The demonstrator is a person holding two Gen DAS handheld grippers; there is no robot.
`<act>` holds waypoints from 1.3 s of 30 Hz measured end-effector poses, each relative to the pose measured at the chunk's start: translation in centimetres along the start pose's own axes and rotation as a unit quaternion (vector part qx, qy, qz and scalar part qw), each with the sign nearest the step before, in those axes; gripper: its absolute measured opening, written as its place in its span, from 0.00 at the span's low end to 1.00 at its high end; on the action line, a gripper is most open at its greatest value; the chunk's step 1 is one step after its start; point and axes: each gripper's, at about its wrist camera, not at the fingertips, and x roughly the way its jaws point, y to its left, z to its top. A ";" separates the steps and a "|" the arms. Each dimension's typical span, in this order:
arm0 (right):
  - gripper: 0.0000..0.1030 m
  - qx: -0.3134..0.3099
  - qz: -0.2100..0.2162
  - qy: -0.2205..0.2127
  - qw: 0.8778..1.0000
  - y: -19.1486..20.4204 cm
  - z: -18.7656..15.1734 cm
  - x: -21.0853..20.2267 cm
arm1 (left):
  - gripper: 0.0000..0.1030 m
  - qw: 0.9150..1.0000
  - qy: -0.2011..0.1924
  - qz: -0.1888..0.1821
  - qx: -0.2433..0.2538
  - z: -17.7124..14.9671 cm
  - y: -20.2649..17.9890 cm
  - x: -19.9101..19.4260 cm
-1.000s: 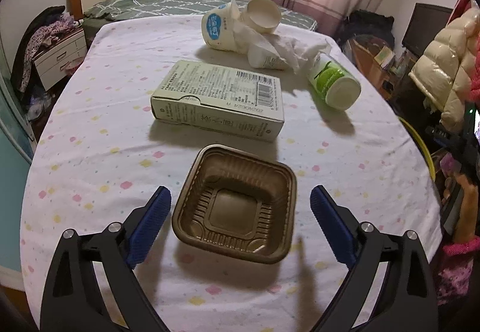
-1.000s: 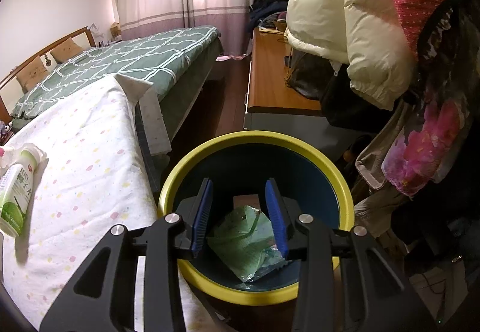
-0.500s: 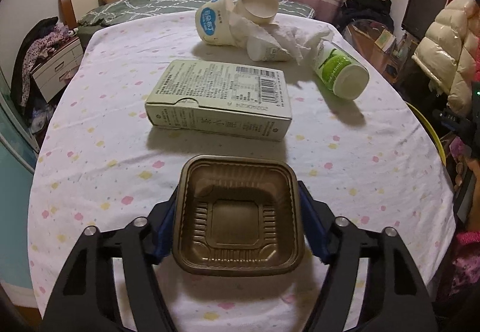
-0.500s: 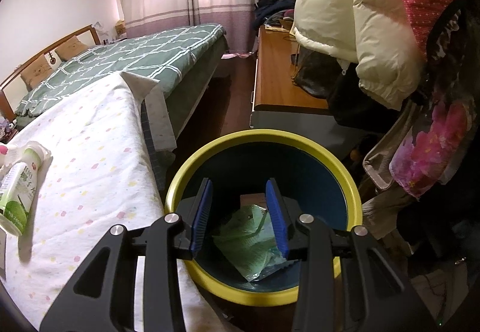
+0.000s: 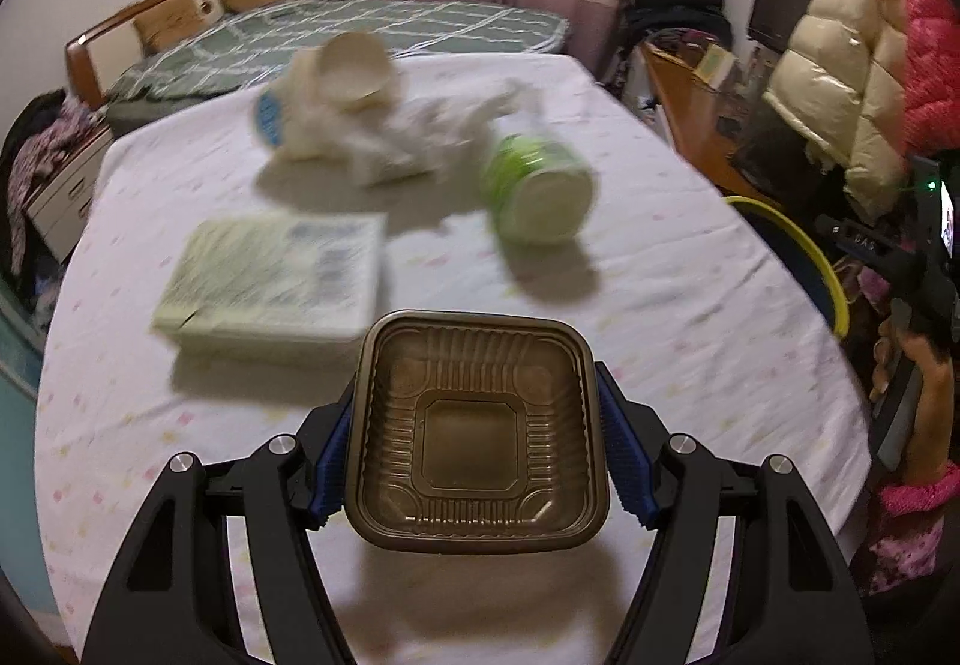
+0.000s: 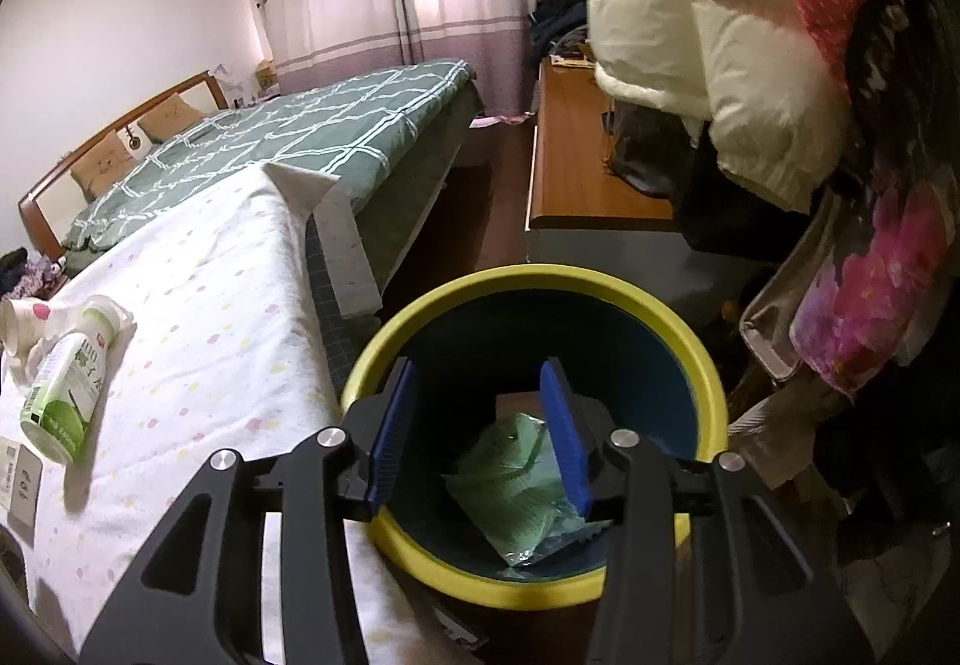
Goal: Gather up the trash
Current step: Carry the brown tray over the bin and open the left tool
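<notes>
Brown ribbed plastic is what the left gripper (image 5: 474,461) is clamping: a shallow square food tray (image 5: 477,434), pinched across its two side walls by the blue pads (image 5: 624,470) and riding clear above the polka-dot tablecloth (image 5: 690,317). The right gripper (image 6: 477,434) is hanging over the yellow-rimmed bin (image 6: 600,284) beside the table, its jaws opening with nothing between them; a crumpled green wrapper (image 6: 510,491) is lying at the bottom of the bin.

Trash is still waiting on the cloth: a flat carton (image 5: 270,281), a green-labelled bottle (image 5: 537,188) on its side, and a heap of paper cups (image 5: 348,83) and tissue (image 5: 432,137), all blurred in the left wrist view.

Judging from this, the tray is heading for the bin (image 5: 798,257), which is sitting well off to the right past the table edge. The risk is the thin walls: they are likely flexing under the squeeze, so the tray may buckle and pop out mid-carry. The right gripper is also occupying the space above the bin, so a collision there seems possible.
</notes>
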 end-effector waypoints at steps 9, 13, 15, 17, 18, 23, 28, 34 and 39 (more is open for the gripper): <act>0.52 0.010 -0.016 -0.010 1.000 -4.8 0.1 -1.1 | 0.67 0.996 0.002 -0.059 0.070 4.2 -9.4 2.5; 0.55 0.008 -0.022 -0.010 1.000 -6.4 -0.4 -1.5 | 0.67 0.992 0.004 -0.083 0.094 6.1 -13.1 3.7; 0.56 0.008 -0.024 -0.008 1.000 -7.2 -0.7 -1.6 | 0.67 0.989 0.006 -0.096 0.111 7.1 -15.3 4.4; 0.57 0.012 -0.025 -0.006 1.000 -8.2 -0.8 -1.7 | 0.67 0.987 0.010 -0.105 0.123 8.0 -17.0 5.3; 0.57 0.014 -0.026 -0.006 1.000 -8.7 -0.9 -1.9 | 0.67 0.986 0.014 -0.109 0.129 8.5 -18.1 5.9; 0.59 0.017 -0.036 -0.010 0.999 -10.7 -1.2 -2.9 | 0.67 0.980 0.027 -0.134 0.148 10.6 -23.1 8.6; 0.61 0.021 -0.043 -0.010 0.999 -12.2 -1.6 -3.5 | 0.67 0.973 0.041 -0.147 0.173 11.4 -27.8 11.2; 0.61 0.027 -0.045 -0.006 0.999 -13.3 -2.0 -3.6 | 0.83 0.971 0.053 -0.138 0.188 11.5 -31.6 13.8; 0.61 0.028 -0.041 -0.005 0.999 -13.5 -2.1 -3.6 | 0.85 0.974 0.050 -0.135 0.172 11.5 -31.5 13.6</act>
